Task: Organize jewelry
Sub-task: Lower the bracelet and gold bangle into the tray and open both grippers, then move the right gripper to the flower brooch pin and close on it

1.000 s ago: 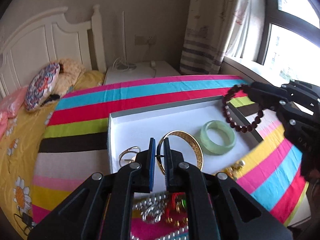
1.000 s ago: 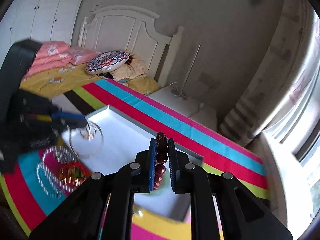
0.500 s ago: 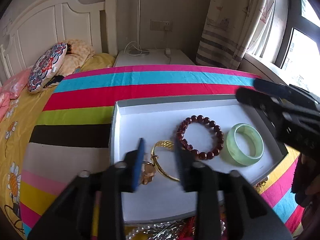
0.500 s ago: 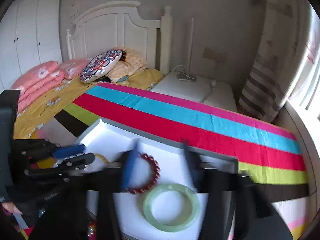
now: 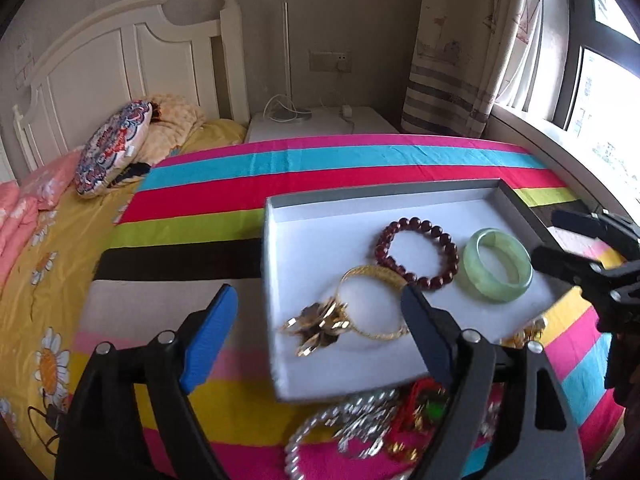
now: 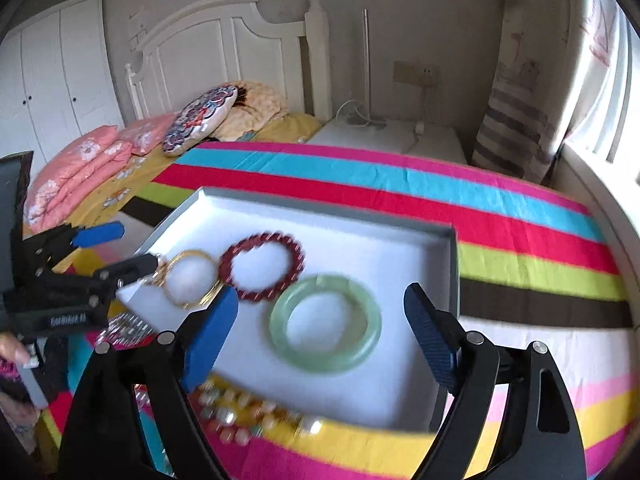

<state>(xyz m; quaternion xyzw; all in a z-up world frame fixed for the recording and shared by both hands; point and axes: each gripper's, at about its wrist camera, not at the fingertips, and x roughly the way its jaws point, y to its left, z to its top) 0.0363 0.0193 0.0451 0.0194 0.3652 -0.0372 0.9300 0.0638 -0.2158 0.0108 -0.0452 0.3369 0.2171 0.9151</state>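
Left gripper (image 5: 316, 336): jaws opening, empty. White tray (image 5: 316, 216) holds, left to right, gold brooch (image 5: 318, 326), gold bangle (image 5: 370, 306), red bead bracelet (image 5: 416, 252), green bangle (image 5: 498, 266). Right gripper (image 6: 320, 332): jaws opening, empty. Risk: unsorted jewelry (image 5: 360, 416) heaped at tray's near edge could tangle or snag when lifted.

a striped cloth (image 5: 360, 160) in pink, blue, red and green covers the surface beside a bed with a white headboard (image 5: 120, 60) and yellow floral sheet (image 5: 48, 280). a patterned round cushion (image 5: 114, 148) leans by folded pink bedding (image 6: 76, 176). a striped curtain (image 5: 452, 80) hangs at the window (image 5: 600, 100); white wardrobe doors (image 6: 48, 80) stand behind.
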